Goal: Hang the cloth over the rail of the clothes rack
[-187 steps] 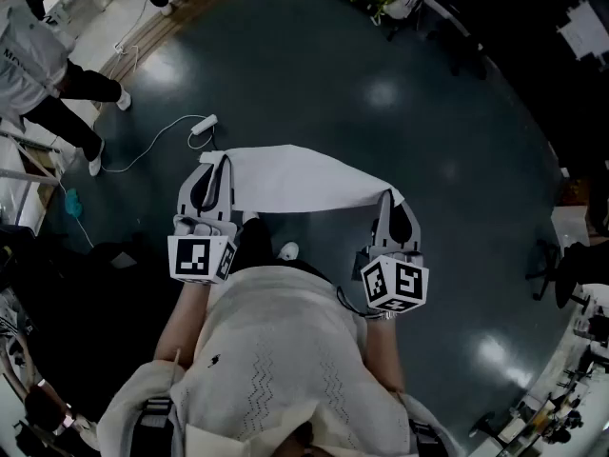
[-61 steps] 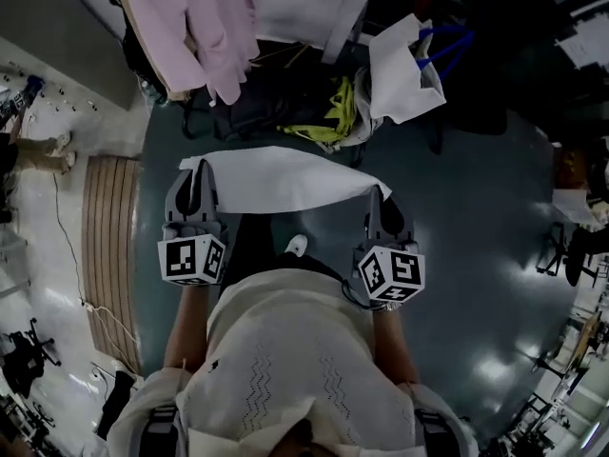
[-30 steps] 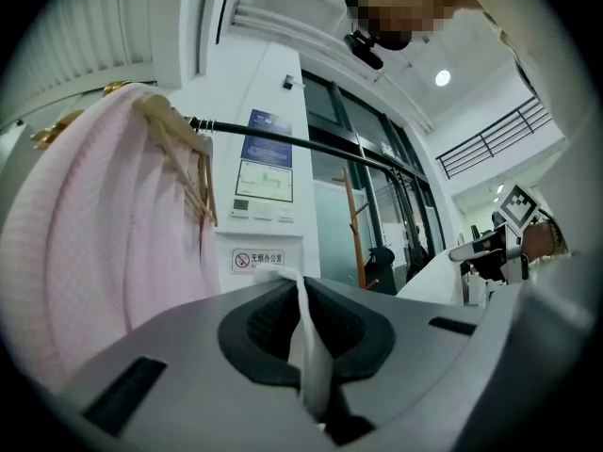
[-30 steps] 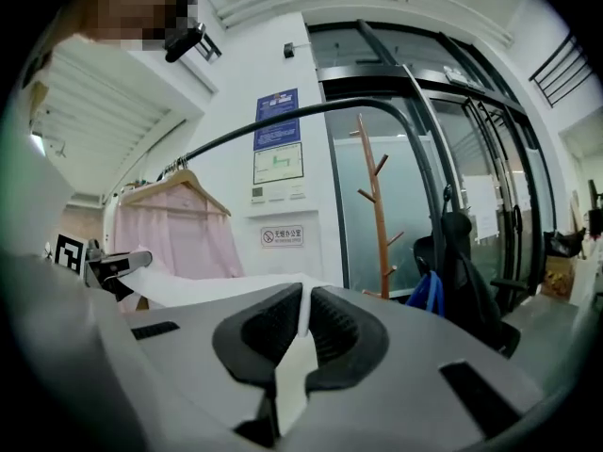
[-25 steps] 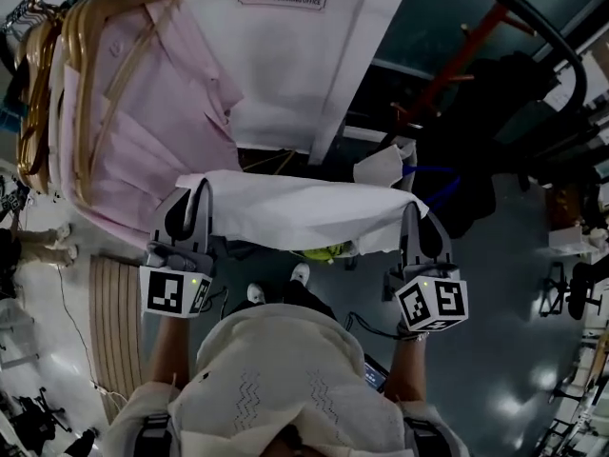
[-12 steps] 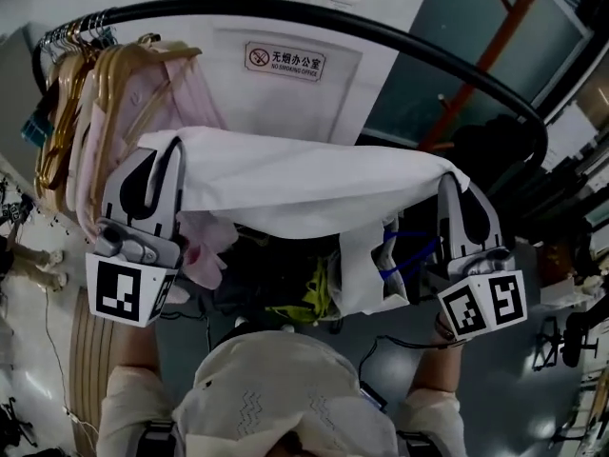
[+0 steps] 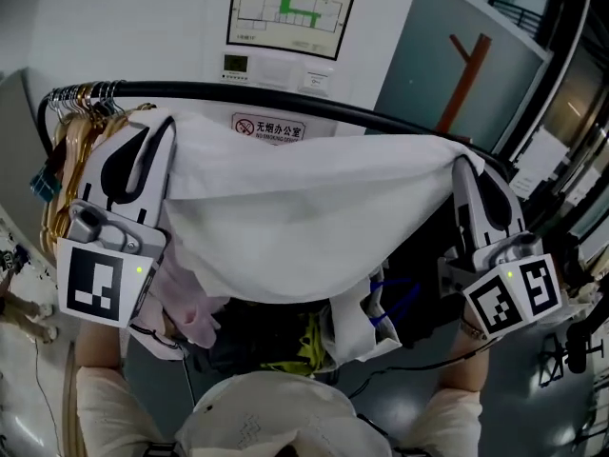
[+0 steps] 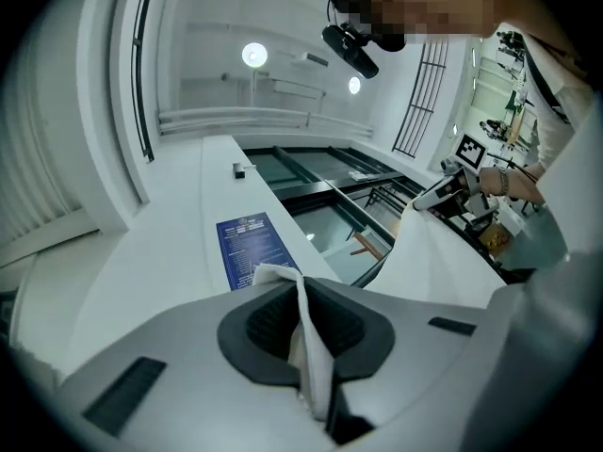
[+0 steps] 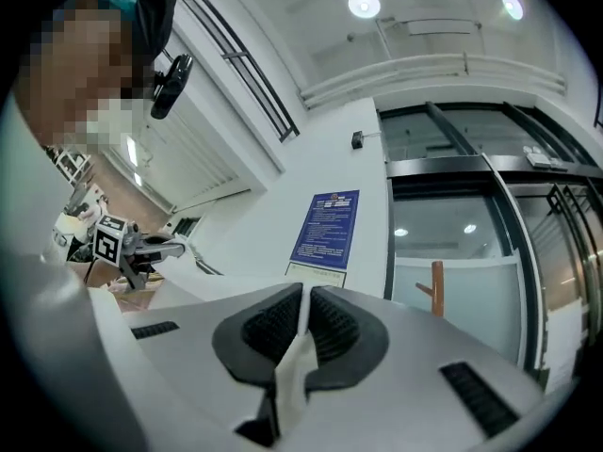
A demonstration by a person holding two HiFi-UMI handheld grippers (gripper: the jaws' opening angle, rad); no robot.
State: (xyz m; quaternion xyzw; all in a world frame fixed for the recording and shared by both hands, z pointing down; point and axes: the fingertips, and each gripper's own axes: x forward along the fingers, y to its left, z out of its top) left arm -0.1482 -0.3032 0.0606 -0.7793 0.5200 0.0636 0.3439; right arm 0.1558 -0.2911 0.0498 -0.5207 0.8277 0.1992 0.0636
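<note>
Head view shows your white cloth (image 7: 295, 217) stretched between both grippers, sagging in the middle, held up in front of the rack's black rail (image 7: 285, 98). Your left gripper (image 7: 160, 127) is clamped on one top corner, your right gripper (image 7: 463, 168) on the other. Wooden hangers (image 7: 81, 112) crowd the rail's left end. A no-smoking sign (image 7: 269, 128) hangs on the wall behind.

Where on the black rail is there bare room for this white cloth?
The black rail is bare from the wooden hangers at its left end to its right bend, room for the white cloth. That end is crowded with hangers and a pink garment.
</note>
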